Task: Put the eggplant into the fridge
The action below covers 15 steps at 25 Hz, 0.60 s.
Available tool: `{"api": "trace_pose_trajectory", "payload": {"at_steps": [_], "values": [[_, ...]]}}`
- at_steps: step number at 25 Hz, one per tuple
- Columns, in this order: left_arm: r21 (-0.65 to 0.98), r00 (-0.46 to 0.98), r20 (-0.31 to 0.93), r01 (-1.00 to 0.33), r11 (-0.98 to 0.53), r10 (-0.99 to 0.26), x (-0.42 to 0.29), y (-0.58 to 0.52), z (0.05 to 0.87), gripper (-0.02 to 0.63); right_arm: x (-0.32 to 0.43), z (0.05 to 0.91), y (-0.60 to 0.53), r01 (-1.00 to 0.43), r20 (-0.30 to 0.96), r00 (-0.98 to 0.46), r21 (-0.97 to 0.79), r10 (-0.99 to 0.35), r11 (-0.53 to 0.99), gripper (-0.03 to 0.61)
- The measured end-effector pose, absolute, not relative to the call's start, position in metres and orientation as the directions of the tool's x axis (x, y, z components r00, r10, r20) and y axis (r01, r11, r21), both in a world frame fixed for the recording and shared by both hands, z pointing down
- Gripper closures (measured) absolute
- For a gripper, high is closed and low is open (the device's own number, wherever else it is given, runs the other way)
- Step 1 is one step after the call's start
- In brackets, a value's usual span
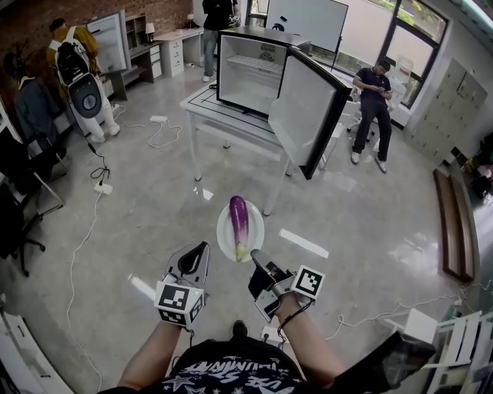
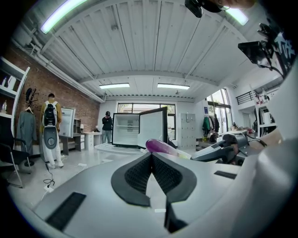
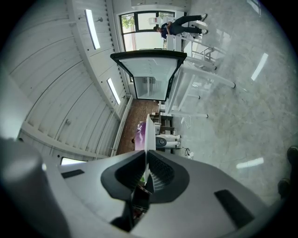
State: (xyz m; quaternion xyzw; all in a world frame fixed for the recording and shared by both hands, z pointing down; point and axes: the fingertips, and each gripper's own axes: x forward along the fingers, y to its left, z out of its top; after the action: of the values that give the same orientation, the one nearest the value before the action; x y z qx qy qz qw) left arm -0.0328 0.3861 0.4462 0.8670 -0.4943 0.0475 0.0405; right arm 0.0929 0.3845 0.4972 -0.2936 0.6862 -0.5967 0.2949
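A purple eggplant (image 1: 239,222) lies on a white plate (image 1: 226,234) held in the air over the floor. My right gripper (image 1: 255,256) is shut on the plate's near rim; in the right gripper view the plate's edge (image 3: 147,135) runs between the jaws, with the eggplant (image 3: 138,134) to its left. My left gripper (image 1: 202,248) hovers just left of the plate, shut and holding nothing. In the left gripper view the eggplant (image 2: 161,146) shows past the closed jaws. The fridge (image 1: 250,71) stands ahead on a white table (image 1: 206,109), its door (image 1: 306,117) swung open and its shelves bare.
A person sits on a chair (image 1: 373,98) at the back right and another stands behind the fridge (image 1: 215,23). A white figure with a backpack (image 1: 78,71) stands at the left. Cables and a power strip (image 1: 102,187) lie on the floor. A bench (image 1: 455,225) lines the right wall.
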Motion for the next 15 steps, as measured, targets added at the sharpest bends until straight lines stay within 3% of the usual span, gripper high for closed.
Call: {"api": "trace_pose_trajectory", "payload": {"at_steps": [15], "values": [[0.047,0.485,0.141,-0.874,-0.483,-0.863,-0.0349,0.3790,0.4557,0.604,0.0932,0.5020,0.3778,-0.082,-0.028,-0.673,-0.990,-0.739,0.111,0.557]]}}
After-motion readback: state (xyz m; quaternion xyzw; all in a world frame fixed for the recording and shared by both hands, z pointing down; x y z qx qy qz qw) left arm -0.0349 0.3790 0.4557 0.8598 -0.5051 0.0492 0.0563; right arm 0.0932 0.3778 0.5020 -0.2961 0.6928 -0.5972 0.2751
